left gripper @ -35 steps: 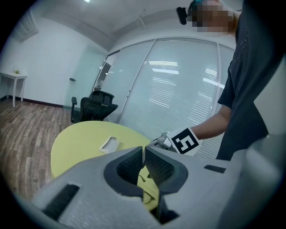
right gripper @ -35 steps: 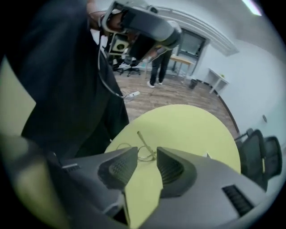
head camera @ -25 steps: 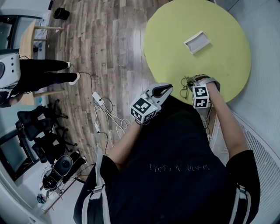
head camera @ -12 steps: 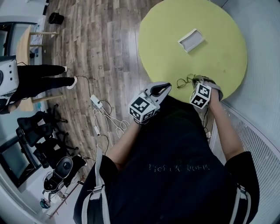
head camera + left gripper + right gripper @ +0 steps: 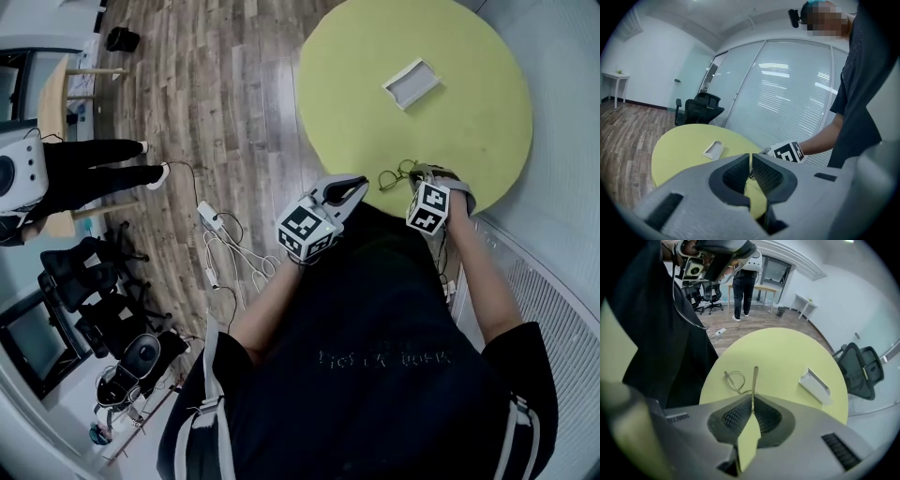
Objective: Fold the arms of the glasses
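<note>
Thin wire-framed glasses [image 5: 396, 175] lie at the near edge of the round yellow-green table [image 5: 375, 84]. My right gripper [image 5: 419, 174] is shut on one arm of the glasses [image 5: 754, 380], which sticks up between its pads. A lens rim [image 5: 734, 379] lies on the tabletop just to the left. My left gripper [image 5: 349, 187] hangs off the table's near-left edge with its jaws shut and nothing between them [image 5: 751, 161]. It stands apart from the glasses. A white glasses case [image 5: 412, 83] rests open further back on the table.
Wooden floor lies left of the table, with a power strip and cables [image 5: 220, 239]. A person [image 5: 84, 169] stands at the far left near office chairs [image 5: 84, 272]. A black chair [image 5: 860, 366] stands behind the table. Glass walls with blinds [image 5: 787, 93] are close by.
My right gripper has shifted a little at the table's near edge, still gripping the glasses. The left gripper has barely moved.
</note>
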`<control>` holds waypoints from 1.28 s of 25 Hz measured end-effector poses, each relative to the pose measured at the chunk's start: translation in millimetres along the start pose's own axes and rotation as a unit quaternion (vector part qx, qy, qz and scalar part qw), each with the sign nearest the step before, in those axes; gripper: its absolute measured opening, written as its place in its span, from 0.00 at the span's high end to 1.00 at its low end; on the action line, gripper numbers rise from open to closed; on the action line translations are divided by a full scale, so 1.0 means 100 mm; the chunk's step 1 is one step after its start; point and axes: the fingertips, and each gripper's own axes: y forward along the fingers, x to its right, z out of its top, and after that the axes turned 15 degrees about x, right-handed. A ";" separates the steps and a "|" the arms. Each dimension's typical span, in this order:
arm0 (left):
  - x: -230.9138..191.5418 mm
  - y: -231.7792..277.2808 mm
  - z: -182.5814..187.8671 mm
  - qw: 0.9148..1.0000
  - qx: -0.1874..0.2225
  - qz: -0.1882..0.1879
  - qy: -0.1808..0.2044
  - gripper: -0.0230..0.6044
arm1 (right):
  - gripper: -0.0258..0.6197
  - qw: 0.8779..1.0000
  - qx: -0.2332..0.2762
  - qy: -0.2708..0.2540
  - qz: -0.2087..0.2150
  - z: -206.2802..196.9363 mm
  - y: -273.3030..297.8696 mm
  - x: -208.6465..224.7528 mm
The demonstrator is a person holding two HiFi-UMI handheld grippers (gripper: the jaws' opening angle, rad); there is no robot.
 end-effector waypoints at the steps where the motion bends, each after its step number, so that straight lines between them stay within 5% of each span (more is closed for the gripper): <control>1: 0.00 -0.01 -0.01 1.000 0.000 0.002 -0.002 0.91 | 0.90 1.000 0.000 -0.002 0.003 0.01 0.02 -0.02; 32: -0.13 -0.24 -0.09 0.999 0.002 0.041 -0.018 0.91 | 0.90 0.999 0.001 0.010 0.052 -0.02 0.75 -0.27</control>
